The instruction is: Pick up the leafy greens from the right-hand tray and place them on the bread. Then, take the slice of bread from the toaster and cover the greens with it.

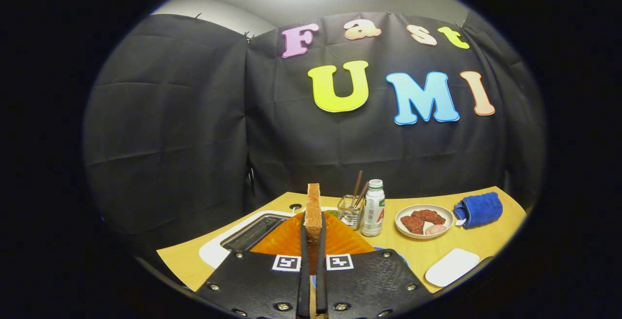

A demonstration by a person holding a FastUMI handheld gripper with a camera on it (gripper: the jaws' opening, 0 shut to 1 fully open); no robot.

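Observation:
My gripper (313, 235) is shut on a slice of toasted bread (313, 205), which stands upright on its edge between the fingers and rises above their tips. Below and behind the slice lies an orange plate (340, 243); a small bit of green (332, 212) peeks over the plate's far rim beside the slice. The white toaster (243, 239) with its dark slot sits to the left of the plate, below the level of the held bread.
Beyond the plate stand a clear glass holder with brown sticks (351, 210) and a white bottle with a green cap (373, 208). Further right are a round plate of red meat pieces (423, 221), a rolled blue cloth (478, 209) and a flat white tray (452, 267).

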